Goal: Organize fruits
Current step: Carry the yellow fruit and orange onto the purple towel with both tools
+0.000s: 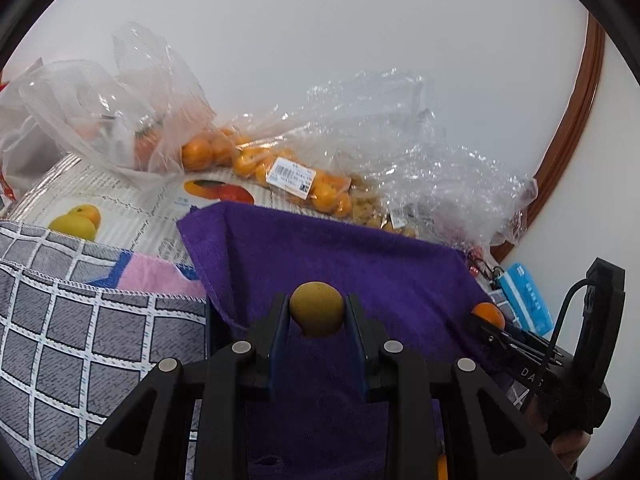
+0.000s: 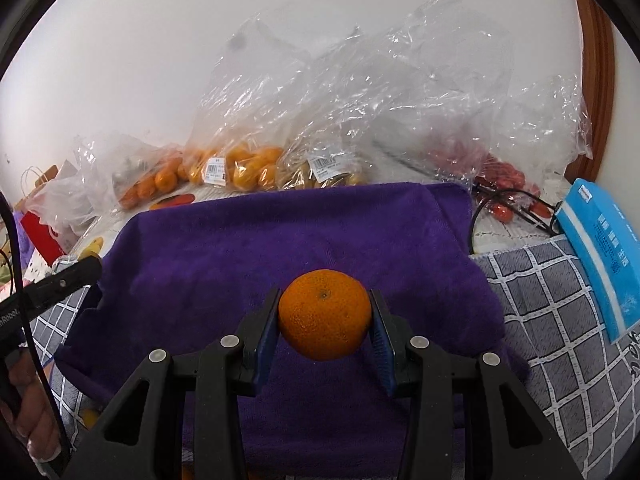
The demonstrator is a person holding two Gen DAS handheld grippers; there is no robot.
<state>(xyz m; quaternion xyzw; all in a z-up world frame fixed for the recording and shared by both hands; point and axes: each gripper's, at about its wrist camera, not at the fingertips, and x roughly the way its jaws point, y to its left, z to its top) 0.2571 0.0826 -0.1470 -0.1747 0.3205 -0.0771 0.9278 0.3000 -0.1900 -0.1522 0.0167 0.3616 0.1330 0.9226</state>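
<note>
**Holding one fruit in each gripper above a purple towel**

Gripping a small round yellow-brown fruit, the left gripper has its blue-padded fingers pressed against both sides of it. The right gripper is clamped the same way on a tangerine, its stem dimple facing the camera. Both fruits are seen over a purple towel spread across a grey checked cloth.

Behind the towel, along a white wall, lie clear plastic bags: one of tangerines with a price label, one of small yellowish fruit and one of small red fruit. A light blue packet rests on the checked cloth at the right. In the left wrist view the right gripper shows at the right edge with its tangerine.
</note>
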